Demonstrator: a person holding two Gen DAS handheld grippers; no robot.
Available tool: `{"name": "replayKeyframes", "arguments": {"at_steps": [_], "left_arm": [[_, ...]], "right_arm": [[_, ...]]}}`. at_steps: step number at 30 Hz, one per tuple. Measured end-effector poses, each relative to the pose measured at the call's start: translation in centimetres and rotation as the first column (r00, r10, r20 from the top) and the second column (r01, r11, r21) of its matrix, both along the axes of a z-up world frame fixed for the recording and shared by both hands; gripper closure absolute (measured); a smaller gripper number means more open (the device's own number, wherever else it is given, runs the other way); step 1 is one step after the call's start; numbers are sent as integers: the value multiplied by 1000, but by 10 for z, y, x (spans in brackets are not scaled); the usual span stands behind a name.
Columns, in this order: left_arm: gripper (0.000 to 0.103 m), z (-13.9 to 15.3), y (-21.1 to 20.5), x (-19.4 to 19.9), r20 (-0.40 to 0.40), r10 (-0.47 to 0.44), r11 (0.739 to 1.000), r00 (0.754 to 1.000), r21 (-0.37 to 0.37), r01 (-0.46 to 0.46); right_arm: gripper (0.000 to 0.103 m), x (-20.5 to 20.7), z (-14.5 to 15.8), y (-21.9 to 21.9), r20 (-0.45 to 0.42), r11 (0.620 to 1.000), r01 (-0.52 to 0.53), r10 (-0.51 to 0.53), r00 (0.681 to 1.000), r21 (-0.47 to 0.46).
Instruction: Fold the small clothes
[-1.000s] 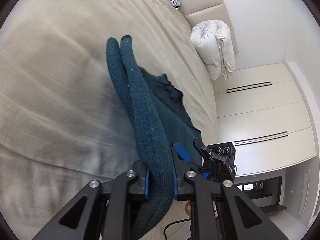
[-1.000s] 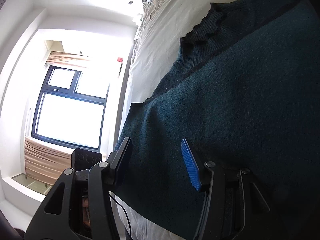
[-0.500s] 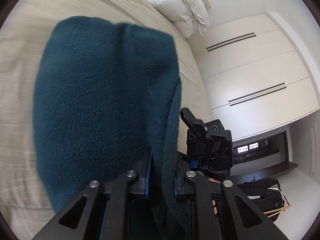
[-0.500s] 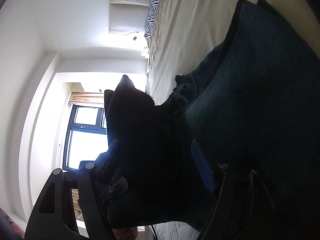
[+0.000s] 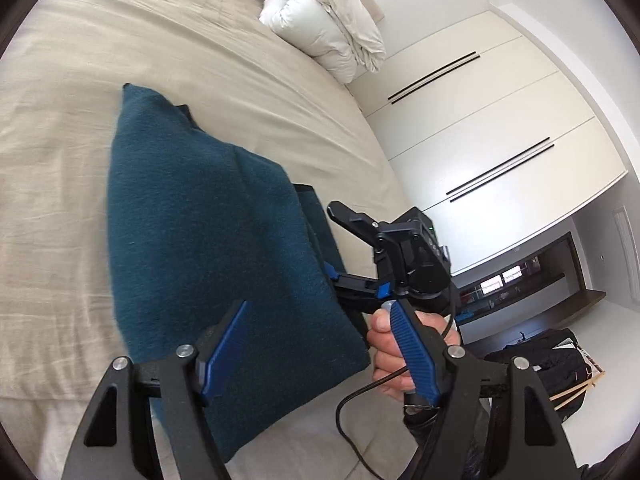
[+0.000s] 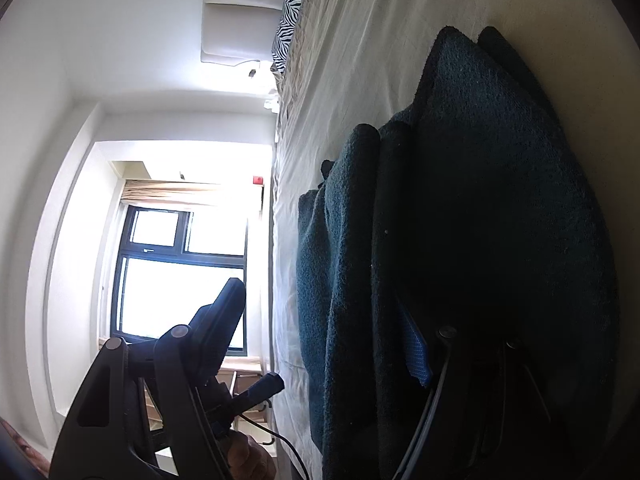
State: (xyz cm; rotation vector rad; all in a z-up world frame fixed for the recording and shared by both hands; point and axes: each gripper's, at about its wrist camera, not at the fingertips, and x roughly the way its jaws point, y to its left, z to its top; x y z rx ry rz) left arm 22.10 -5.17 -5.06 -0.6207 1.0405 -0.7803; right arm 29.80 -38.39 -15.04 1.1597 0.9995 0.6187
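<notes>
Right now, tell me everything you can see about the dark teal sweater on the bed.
The sweater is a dark teal, fuzzy-looking knit, folded over itself into a thick, roughly rectangular bundle lying flat on the beige bedsheet. Several stacked layers show along its edge in the right wrist view. The left gripper is open just above its near end, not pinching it. The right gripper is open, one blue-padded finger tucked among the layers.

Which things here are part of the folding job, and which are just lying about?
Part of the job:
- sweater, dark teal, folded in layers on the bed
- left claw, open above the sweater
- right claw, open at the sweater's edge

Just lying about:
- white duvet, bundled
- zebra pillow
- wardrobe
- black bag on the floor
- window
</notes>
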Motion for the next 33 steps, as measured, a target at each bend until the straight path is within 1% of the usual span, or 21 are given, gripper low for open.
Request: {"name": "replayKeyframes", "arguments": {"at_steps": [3, 4, 5, 8, 10, 12, 13, 15, 17, 19, 21, 23, 24, 25, 26, 27, 28, 29, 30, 31, 33], "left_arm": [[29, -13, 19, -5, -40, 30, 999, 999, -25, -31], [29, -18, 22, -7, -47, 35, 999, 998, -29, -37], [29, -22, 24, -7, -52, 39, 999, 998, -27, -41], [29, -30, 25, -9, -63, 46, 998, 997, -27, -48], [29, -32, 28, -11, -58, 48, 999, 997, -18, -49], [29, -36, 34, -14, -59, 46, 999, 997, -13, -47], [29, -38, 34, -14, -66, 46, 999, 997, -14, -47], [29, -43, 34, -13, -84, 48, 999, 995, -15, -50], [29, -46, 37, -13, -90, 49, 999, 995, -18, -51], [29, -45, 36, -12, -83, 48, 999, 995, -12, -49], [29, -41, 32, -10, -73, 44, 999, 996, -4, -44], [29, -39, 28, -4, -75, 43, 999, 996, 3, -42], [29, -40, 27, -2, -76, 46, 999, 996, 8, -45], [29, -40, 26, 0, -77, 49, 999, 996, 11, -48], [29, -39, 24, 2, -77, 50, 999, 996, 14, -49], [28, -39, 23, 3, -75, 52, 999, 996, 18, -51], [28, -38, 22, 4, -73, 53, 998, 996, 21, -51], [28, -37, 20, 5, -71, 51, 999, 996, 22, -50], [28, -36, 18, 5, -69, 49, 999, 996, 24, -48], [28, -35, 15, 6, -67, 46, 999, 997, 27, -45], [28, -33, 10, 8, -63, 37, 999, 997, 30, -35]], "right_arm": [[35, -3, 19, 17, -21, 986, -37, 34, 999, -164], [35, -3, 25, 19, -16, 979, -40, 37, 999, -199], [35, -3, 29, 20, -13, 975, -42, 40, 999, -216], [34, -2, 30, 26, -43, 964, -74, 65, 997, -254], [35, -3, 32, 34, -57, 938, -98, 84, 995, -333], [35, -7, 38, 35, -47, 921, -83, 70, 996, -380], [35, -10, 42, 30, -42, 914, -53, 40, 998, -402], [35, -14, 47, 19, -24, 919, -17, 8, 1000, -395], [34, -14, 43, 14, -50, 932, -35, 18, 999, -360], [34, -15, 37, 15, -72, 939, -73, 52, 996, -336], [34, -16, 39, 24, -59, 926, -84, 68, 996, -367], [33, -15, 40, 31, -51, 922, -102, 90, 995, -375], [34, -15, 38, 34, -53, 917, -116, 103, 993, -381], [37, -14, 39, 40, -52, 905, -131, 120, 991, -405], [50, -12, 39, 49, -50, 884, -153, 146, 988, -441], [69, -16, 44, 57, -51, 852, -172, 170, 984, -495], [77, -17, 44, 63, -58, 810, -181, 180, 982, -558], [84, -18, 44, 64, -62, 787, -179, 177, 982, -591], [88, -19, 45, 61, -56, 789, -167, 166, 984, -591], [88, -20, 48, 56, -45, 791, -151, 154, 987, -593], [90, -23, 56, 46, -12, 776, -114, 137, 991, -620]]}}
